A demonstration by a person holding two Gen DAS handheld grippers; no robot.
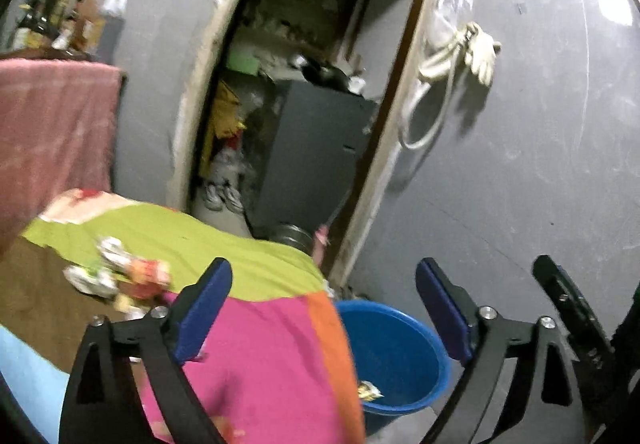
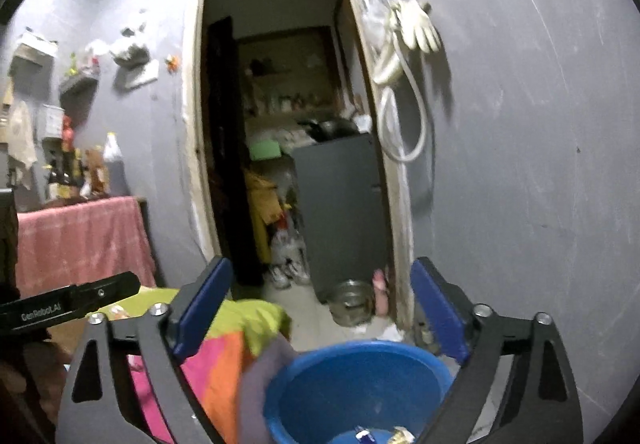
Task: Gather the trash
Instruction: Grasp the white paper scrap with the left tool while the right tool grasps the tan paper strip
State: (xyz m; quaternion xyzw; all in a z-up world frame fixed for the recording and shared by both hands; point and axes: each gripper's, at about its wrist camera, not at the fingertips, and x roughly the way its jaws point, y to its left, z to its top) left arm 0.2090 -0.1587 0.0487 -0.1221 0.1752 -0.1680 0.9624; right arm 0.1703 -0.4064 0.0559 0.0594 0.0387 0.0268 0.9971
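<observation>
Left-wrist view, left to right: a loose heap of crumpled wrappers (image 1: 116,276), white, green and orange-red and blurred, lies on the bed (image 1: 248,268) where its brown surface meets the lime-green sheet, well in from the foot edge. The bed's near corner is draped in pink and orange cloth. Just beside that corner, on the floor, stands a round blue plastic bucket (image 1: 424,344) holding one crumpled yellowish wrapper (image 1: 369,391) against its near wall. The left gripper (image 1: 324,308) is tilted slightly downward over the bed corner, its blue-padded jaws spread wide with nothing between them. At the right edge one black finger of the right gripper (image 1: 568,308) shows.

Right-wrist view: part of the left gripper (image 2: 76,302) enters from the left edge. The right gripper (image 2: 320,308) points level above the bucket (image 2: 304,372), jaws wide apart and empty. Scraps of trash (image 2: 384,435) lie in the bucket at the frame's lower edge. Beyond, a steel bowl (image 2: 352,302) rests on the floor at an open doorway (image 2: 280,115).
</observation>
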